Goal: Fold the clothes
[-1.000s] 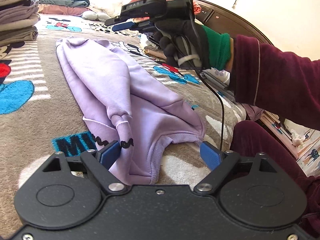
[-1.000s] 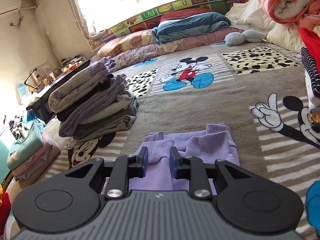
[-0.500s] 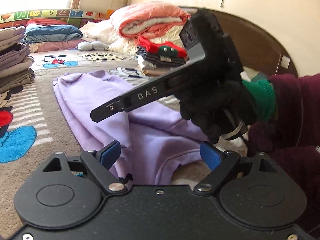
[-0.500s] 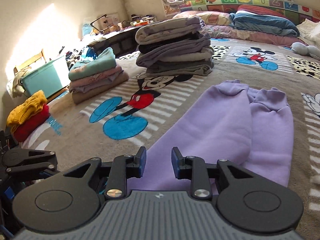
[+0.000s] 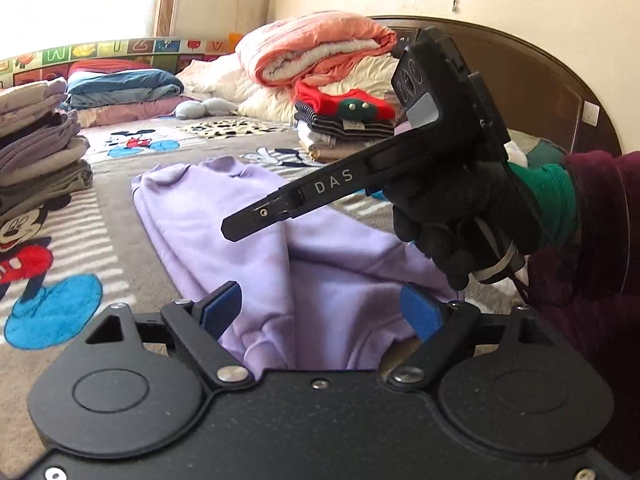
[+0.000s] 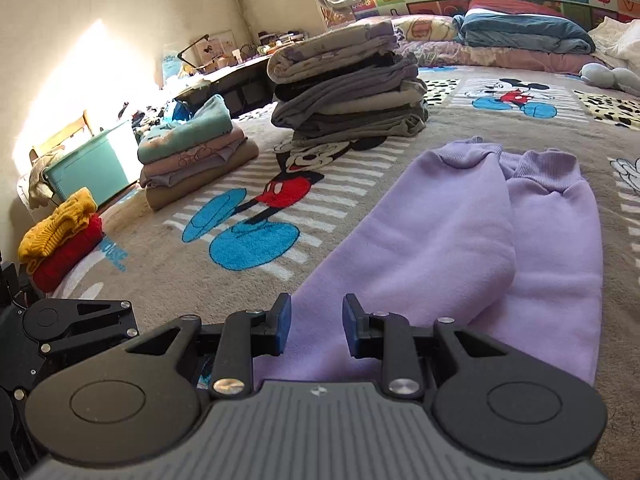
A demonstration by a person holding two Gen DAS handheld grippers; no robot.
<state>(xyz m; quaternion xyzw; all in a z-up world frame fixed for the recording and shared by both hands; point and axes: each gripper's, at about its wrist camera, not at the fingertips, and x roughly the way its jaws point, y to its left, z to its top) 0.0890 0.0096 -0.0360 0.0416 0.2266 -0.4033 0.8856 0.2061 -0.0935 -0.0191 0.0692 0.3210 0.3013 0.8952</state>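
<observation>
A plush bedspread (image 6: 360, 184), grey-brown with cartoon mice and pale stripes, fills both views. On it at lower centre lies the lilac garment (image 6: 460, 248), soft fleece folded lengthwise, its two ribbed cuffs side by side at the far end toward the upper right of the right wrist view.

The right wrist view alone shows, at upper centre, a tall stack of folded grey clothes (image 6: 348, 84), a lower stack of teal and beige clothes (image 6: 192, 152) to its left, a yellow-and-red knitted pile (image 6: 60, 236) at the left edge, and a teal plastic bin (image 6: 96, 164) by the sunlit wall. The left wrist view alone shows a rolled coral quilt (image 5: 316, 48) at top centre, a small folded stack topped in red (image 5: 344, 116) beneath it, and a curved dark wooden headboard (image 5: 560, 92) at the right.

The left gripper (image 5: 324, 308) stands wide apart over the near edge of the lilac fleece, its blue pads (image 5: 420, 312) clear of the cloth. The right gripper (image 6: 314, 328), held in a black-gloved hand (image 5: 452, 216) with a green cuff and maroon sleeve, has its jaws narrowly parted above the fleece, gripping nothing.
</observation>
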